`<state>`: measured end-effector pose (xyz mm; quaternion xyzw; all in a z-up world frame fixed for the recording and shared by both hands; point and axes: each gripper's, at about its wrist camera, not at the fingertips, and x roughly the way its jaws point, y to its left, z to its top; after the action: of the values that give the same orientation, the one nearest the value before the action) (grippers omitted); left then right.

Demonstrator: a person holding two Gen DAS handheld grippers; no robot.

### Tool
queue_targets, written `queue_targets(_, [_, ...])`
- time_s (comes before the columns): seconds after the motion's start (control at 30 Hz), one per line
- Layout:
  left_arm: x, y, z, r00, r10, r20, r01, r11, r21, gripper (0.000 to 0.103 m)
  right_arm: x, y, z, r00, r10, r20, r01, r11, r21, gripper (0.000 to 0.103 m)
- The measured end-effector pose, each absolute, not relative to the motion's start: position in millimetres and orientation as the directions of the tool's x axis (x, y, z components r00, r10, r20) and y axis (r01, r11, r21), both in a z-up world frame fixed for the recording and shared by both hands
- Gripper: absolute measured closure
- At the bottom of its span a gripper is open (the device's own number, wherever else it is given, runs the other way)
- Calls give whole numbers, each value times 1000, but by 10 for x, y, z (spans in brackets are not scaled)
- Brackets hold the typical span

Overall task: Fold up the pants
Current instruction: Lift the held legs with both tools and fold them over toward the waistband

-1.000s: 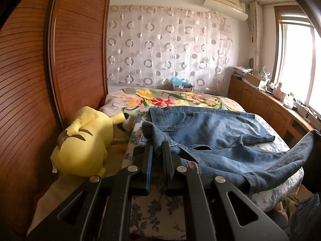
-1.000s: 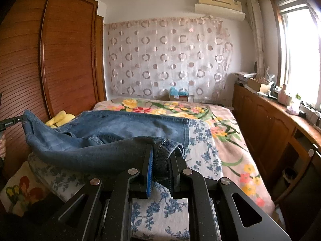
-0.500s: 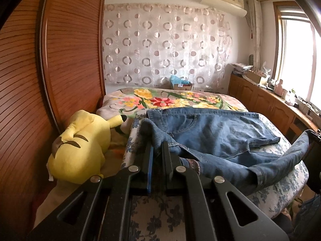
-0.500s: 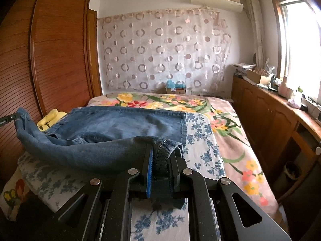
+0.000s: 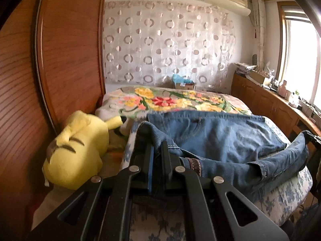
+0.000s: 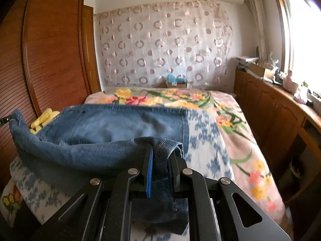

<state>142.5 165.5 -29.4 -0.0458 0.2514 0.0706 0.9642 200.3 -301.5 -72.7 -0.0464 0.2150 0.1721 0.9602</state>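
Note:
Blue denim pants [image 5: 216, 138] lie across the near end of the bed, one leg flat and the nearer leg lifted. My left gripper [image 5: 157, 150] is shut on the waistband corner of the nearer leg. My right gripper [image 6: 160, 152] is shut on the hem end of that same leg [image 6: 84, 150]. The leg hangs stretched between the two grippers just above the flat leg [image 6: 124, 120]. The right gripper shows at the far right of the left wrist view [image 5: 313, 140].
A yellow plush toy [image 5: 78, 150] lies at the bed's left side against the wooden wardrobe [image 5: 50, 70]. A floral bedspread [image 6: 230, 120] covers the bed. A wooden cabinet [image 6: 280, 116] with clutter runs along the right wall under the window.
Both grippers have moved forward over the bed, carrying the held leg toward the flat leg. Both grips stay shut on the denim.

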Motion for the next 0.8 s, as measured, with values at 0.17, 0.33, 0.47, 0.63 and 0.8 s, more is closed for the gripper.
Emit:
queue_targets(0.17, [1664,1664,-40,886,120,-448,-152,988,-35,96,2118,-3046,-489,869,313,-383,-347,938,-19,91])
queue_targets(0.33, [2027,1671,107,896,129,-426,-149,989,-14,96,2297,-3096,-312,876,321,-360,-344,939,2,91])
queue_targets(0.47, [2410,1675,123,892,138,-430,-146,989,13,96,2480,-3035,-265,884,308,-352,-337,941,-23,91])
queue_targets(0.63, [2817,1715,31,880,141,-453,-147,989,21,96,2735,-2845,-342,887,284,-364,-329,942,-67,91])
queue_targets(0.8, [3175,1730,-95,865,150,-479,-145,988,48,96,3026,-2710,-443,882,244,-402,-309,945,-105,91])
